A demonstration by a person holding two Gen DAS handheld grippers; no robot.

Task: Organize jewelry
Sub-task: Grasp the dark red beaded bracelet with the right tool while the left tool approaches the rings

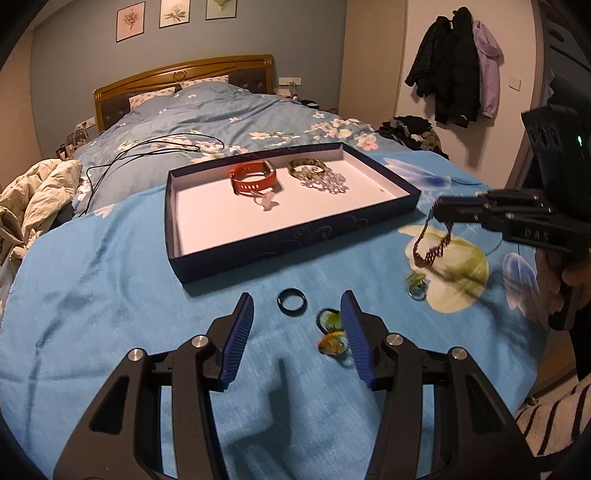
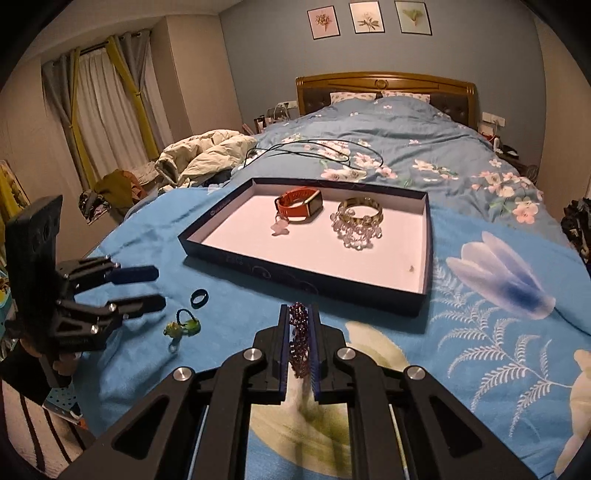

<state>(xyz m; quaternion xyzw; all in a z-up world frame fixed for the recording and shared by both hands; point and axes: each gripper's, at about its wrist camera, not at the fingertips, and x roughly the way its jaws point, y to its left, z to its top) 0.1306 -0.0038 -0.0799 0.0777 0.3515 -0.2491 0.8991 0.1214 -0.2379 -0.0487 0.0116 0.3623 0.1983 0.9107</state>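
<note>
Now the right gripper pinches a dark purple beaded bracelet clear of the blue floral bedspread, mid-carry, I judge, needing release over the shallow navy cardboard tray ahead, while the left gripper hangs spread.

My left wrist camera sits low behind its own fingers, close over the blue bedspread, facing up the bed toward the headboard at upper left of frame, with the right gripper entering at the right edge. My right wrist camera looks the same way from further right, equally low and near, with the headboard at upper centre and the left gripper at its left edge. Both views share the dark tray mid-frame, the black ring and the three wall pictures.
</note>
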